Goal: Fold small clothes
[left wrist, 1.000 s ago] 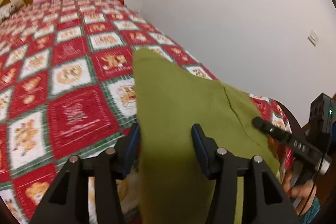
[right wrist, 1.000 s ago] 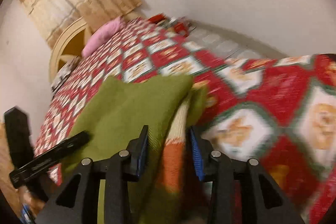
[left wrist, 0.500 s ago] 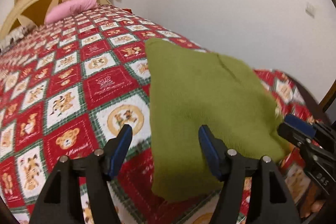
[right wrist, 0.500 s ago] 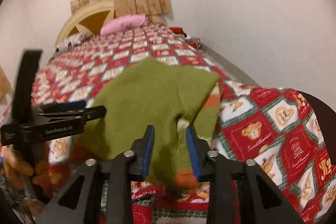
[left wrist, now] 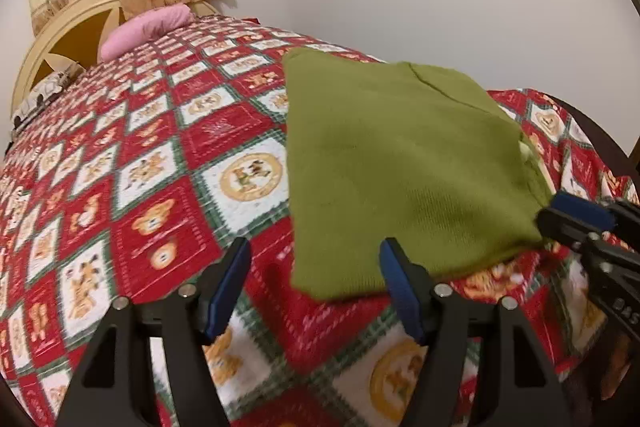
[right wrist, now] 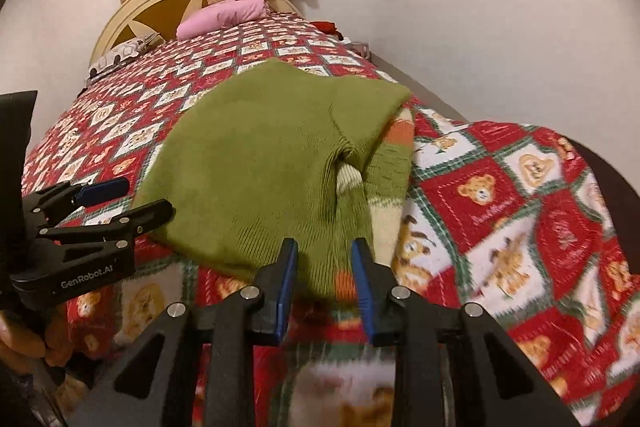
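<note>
Left gripper [left wrist: 314, 283]: black plastic body with triangular cut-outs in each finger arm, round silver screws at the pivots, and blue pads [left wrist: 230, 285] lining the inner finger faces. Right gripper [right wrist: 324, 277]: identical black frame, silver screws, blue pads [right wrist: 287, 277]. White "GenRobot.AI" lettering marks the left unit's side. Bare skin of the left hand [right wrist: 24, 347] shows beneath it.
</note>
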The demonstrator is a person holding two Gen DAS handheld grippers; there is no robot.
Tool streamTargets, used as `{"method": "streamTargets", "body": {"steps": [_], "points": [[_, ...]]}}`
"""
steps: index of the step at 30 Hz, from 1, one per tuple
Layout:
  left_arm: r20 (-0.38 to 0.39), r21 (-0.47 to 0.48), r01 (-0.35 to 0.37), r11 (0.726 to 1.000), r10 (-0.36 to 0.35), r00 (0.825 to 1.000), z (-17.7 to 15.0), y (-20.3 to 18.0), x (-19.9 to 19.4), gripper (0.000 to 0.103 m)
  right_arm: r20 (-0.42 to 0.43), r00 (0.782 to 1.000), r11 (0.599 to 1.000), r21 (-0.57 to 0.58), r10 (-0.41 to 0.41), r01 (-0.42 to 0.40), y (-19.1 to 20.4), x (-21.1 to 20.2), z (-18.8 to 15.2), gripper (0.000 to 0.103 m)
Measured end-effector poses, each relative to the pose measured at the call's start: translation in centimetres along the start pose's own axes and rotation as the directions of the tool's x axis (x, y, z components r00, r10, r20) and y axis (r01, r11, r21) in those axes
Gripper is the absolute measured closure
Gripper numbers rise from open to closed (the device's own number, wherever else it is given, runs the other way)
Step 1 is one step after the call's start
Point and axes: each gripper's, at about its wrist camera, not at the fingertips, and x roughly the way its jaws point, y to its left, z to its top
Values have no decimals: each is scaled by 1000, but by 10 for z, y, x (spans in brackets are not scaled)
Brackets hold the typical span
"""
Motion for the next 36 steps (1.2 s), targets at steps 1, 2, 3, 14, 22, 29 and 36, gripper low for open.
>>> {"method": "streamTargets", "body": {"steps": [1, 2, 3, 14, 22, 29, 36], "points": [[2, 3, -9, 1000, 9, 1000, -2, 0, -4, 25, 5, 1000, 1000, -10, -6, 6, 4, -7, -2, 74], [4, 5, -18, 1000, 18, 1000, -3, 0, -8, 21, 16, 1000, 999, -26, -22, 22, 7, -20, -5, 71], [9, 3, -22, 1000, 22, 1000, -5, 0, -13, 19, 26, 999, 999, -31, -36, 36, 7, -29, -8, 67], [188, 23, -17, 1000, 12, 982, -4, -11, -86, 0, 285, 956, 996, 57, -76, 62, 8, -133, -2, 39], [354, -26, -43, 999, 49, 934, 0, -15, -136, 0, 461, 877, 991, 63, -136, 121, 16, -179, -2, 27], [412, -31, -38, 999, 48, 910, 0, -20, -156, 0, 505, 851, 989, 93, -144, 112, 15, -195, -3, 25], [425, -11, -44, 999, 45, 904, -4, -23, -161, 0, 503, 853, 990, 76, -138, 115, 24, -194, -3, 25]]}}
